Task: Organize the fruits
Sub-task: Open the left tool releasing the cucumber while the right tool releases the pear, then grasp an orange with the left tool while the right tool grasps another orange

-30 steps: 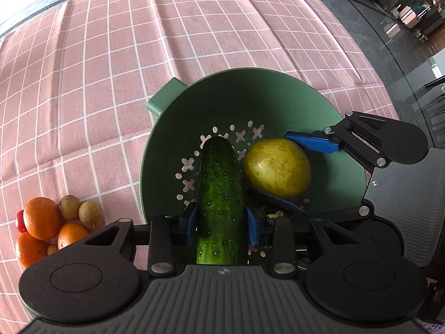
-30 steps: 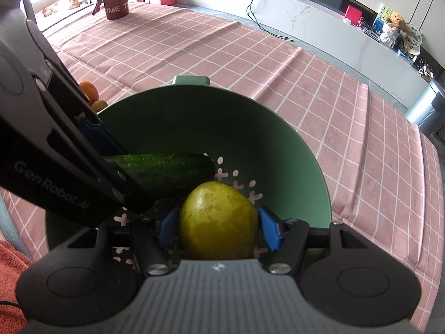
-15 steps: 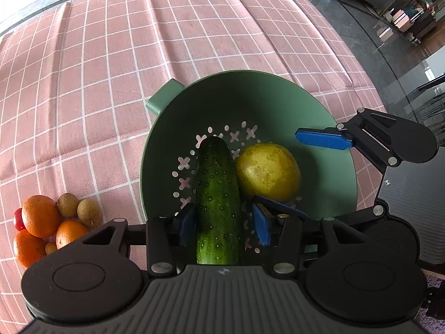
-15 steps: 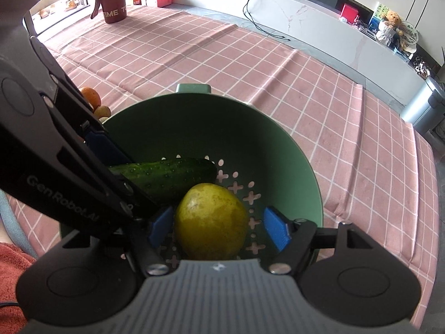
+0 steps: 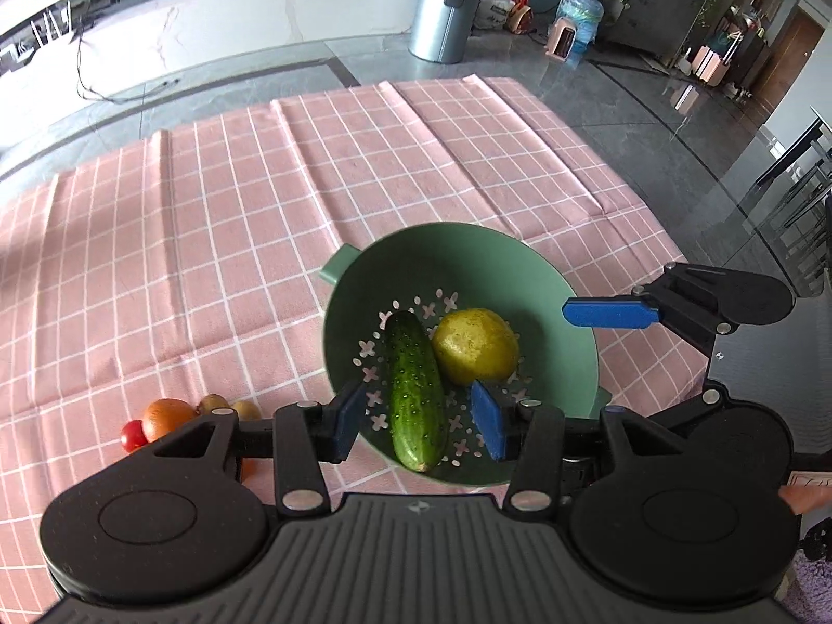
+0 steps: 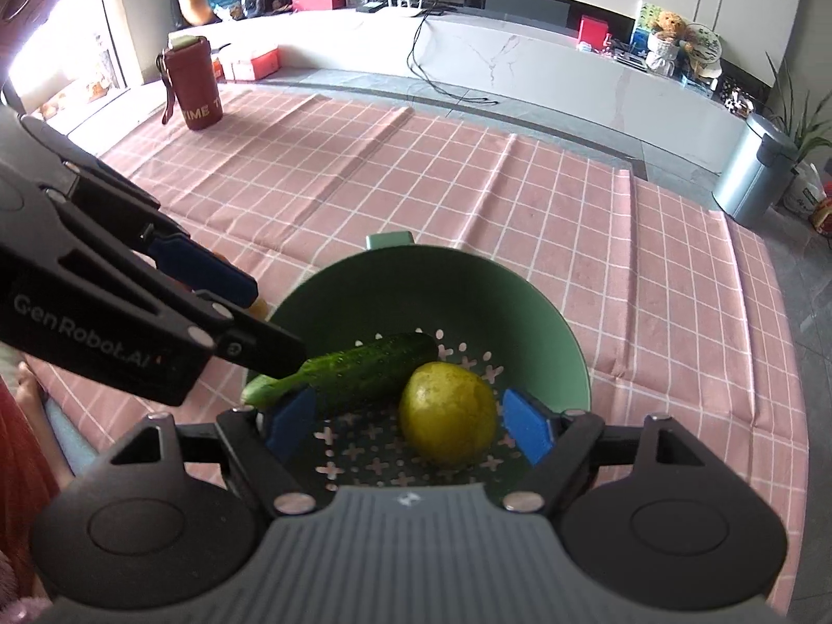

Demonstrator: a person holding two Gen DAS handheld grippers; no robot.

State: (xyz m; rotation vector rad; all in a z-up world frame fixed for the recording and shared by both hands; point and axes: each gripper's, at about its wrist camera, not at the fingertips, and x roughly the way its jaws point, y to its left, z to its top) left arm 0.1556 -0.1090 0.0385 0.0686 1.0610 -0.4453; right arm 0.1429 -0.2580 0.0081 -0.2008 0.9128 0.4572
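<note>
From the left wrist view, one green colander [image 5: 520,260] sits on the pink checked tablecloth [image 5: 208,260], and it holds two things: one cucumber [image 5: 416,390] lying lengthwise and one yellow-green pear [image 5: 476,346] touching it at its 3 o'clock side. The left gripper [image 5: 418,424] hangs above the colander's near rim with its blue pads spread wide on either side of the cucumber, clear of it and gripping nothing. At 9 o'clock from the colander a small pile of fruit lies on the cloth: one orange [image 5: 167,416], one red tomato [image 5: 132,435] and two small brownish fruits [image 5: 213,403], partly hidden by the gripper body. The right gripper's blue finger [image 5: 608,313] reaches in at 3 o'clock.

From the right wrist view, the same colander [image 6: 499,286] holds the one cucumber [image 6: 364,369] and one pear [image 6: 447,411]. The right gripper [image 6: 411,429] is spread wide, empty, pads either side of the pear without touching. One maroon bottle [image 6: 192,86] stands at 11 o'clock. The left gripper [image 6: 208,281] enters at 9 o'clock.
</note>
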